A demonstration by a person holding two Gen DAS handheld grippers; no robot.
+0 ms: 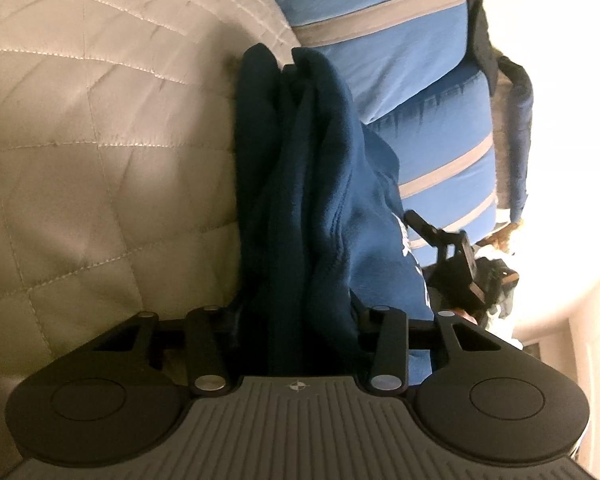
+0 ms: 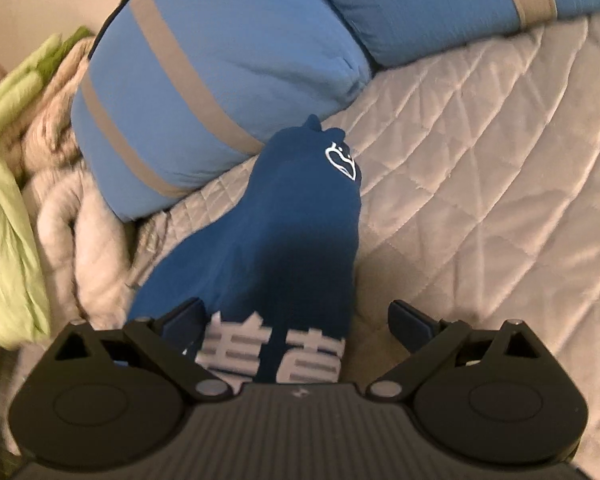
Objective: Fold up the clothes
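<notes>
A dark blue garment (image 1: 312,184) with white print lies bunched in a long ridge on the quilted bedspread (image 1: 100,140). My left gripper (image 1: 300,320) has its jaws closed onto the near end of that bunch, and the cloth fills the gap and hides the pads. In the right wrist view the same garment (image 2: 296,220) runs away from me, a white logo near its far end. My right gripper (image 2: 298,320) stands wide open over the printed end, the cloth between its fingers (image 2: 408,320) but not pinched.
Two blue pillows with grey stripes (image 2: 204,64) lie just beyond the garment's far end. A beige blanket (image 2: 72,208) and green cloth (image 2: 8,200) are heaped at the left of the right wrist view. Quilted bedspread (image 2: 480,180) stretches to the right.
</notes>
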